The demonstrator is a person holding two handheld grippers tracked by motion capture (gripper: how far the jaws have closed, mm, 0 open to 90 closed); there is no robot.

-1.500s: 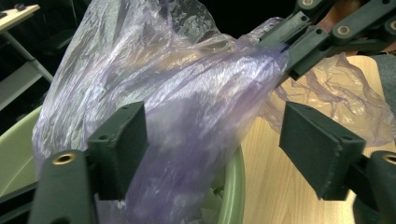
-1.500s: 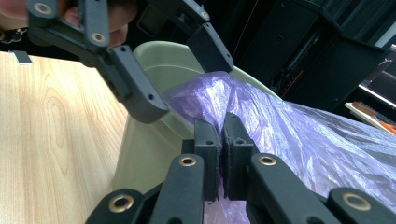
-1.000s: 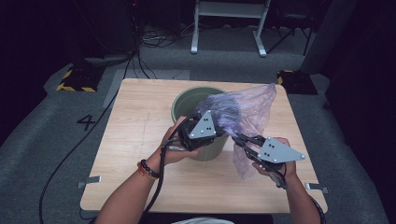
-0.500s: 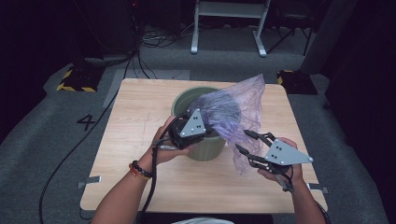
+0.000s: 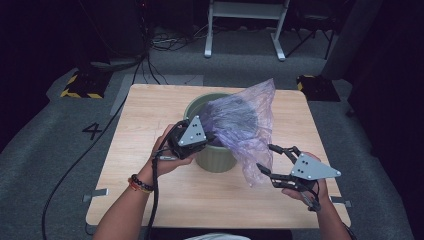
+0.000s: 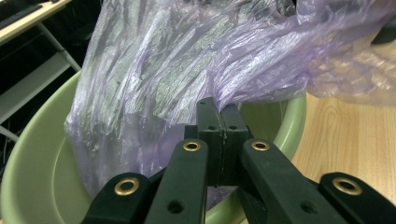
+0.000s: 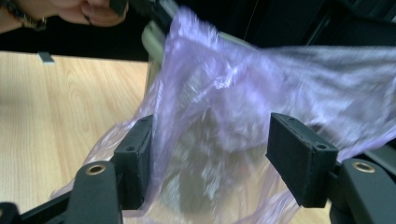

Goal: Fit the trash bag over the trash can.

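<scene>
At the left of the high view, the left gripper [image 5: 207, 139] sits at the near-left rim of the green bin [image 5: 215, 159]. In the left gripper view its jaws are pressed fully together, and they pinch a gathered fold of the purple plastic bag [image 6: 187, 60] just above the rim of the green bin [image 6: 37, 154]. To the left of this hand, the wooden table [image 5: 145, 115] is bare up to its left edge, so there is free room on that side.

The bin stands near the middle of the table, a little toward the far edge. The bag lies partly inside the bin and partly over its right rim. From there it hangs down to the table on the near-right side. It is thin, half transparent and much wrinkled, with shiny folds, and one corner stands up above the bin.

At the right, the right gripper [image 5: 266, 159] is near the front-right part of the table, close to the hanging end of the bag. In the right gripper view its jaws stand wide apart, with the purple film [image 7: 224, 121] lying between and behind them; whether a pad touches it cannot be told. The table edge is close behind this hand.
</scene>
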